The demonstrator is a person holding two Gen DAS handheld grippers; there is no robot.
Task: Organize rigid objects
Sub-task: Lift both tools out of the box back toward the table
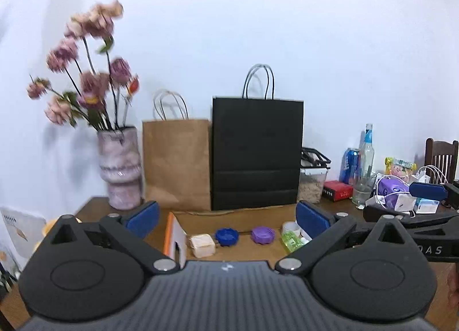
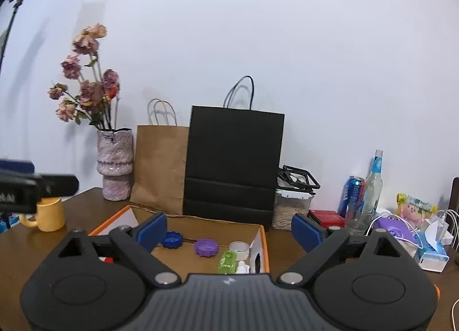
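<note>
1. Both grippers stand wide apart and hold nothing: the left gripper (image 1: 228, 217) and the right gripper (image 2: 229, 229) each have bare blue pads with only air between them, above the near side of an open cardboard box (image 2: 265, 237) with orange-edged flaps on a brown wooden table (image 2: 86, 201).
2. The box floor holds the task's things in a loose row: a blue cap (image 2: 171, 239), a purple cap (image 2: 206, 247), a roll of tape (image 2: 239, 247), a green bottle (image 2: 226, 262) lying down and, at the left in the left wrist view, a cream square block (image 1: 203, 245). The two caps lie near each other but apart, with bare cardboard in front of them (the widest free floor that shows).
3. Behind the box, a brown paper bag (image 2: 162, 164) and a black paper bag (image 2: 233, 161) stand upright against the white wall and close off the far side.
4. On the left stand a vase of dried flowers (image 2: 114, 164) and a yellow mug (image 2: 51, 213); on the right are a clear lidded container (image 2: 291, 207), a red box (image 2: 327, 217), a blue can (image 2: 354, 196), a glass bottle (image 2: 373, 190) and a tangle of white cables and small packets (image 2: 424, 233).
5. The left gripper crosses the left edge of the right wrist view as a blurred dark bar in front of the mug.
6. Each gripper's own body hides the near part of the box; a red-and-white item at the box's near left is mostly covered and cannot be identified. The flowers are smeared in the left wrist view.
</note>
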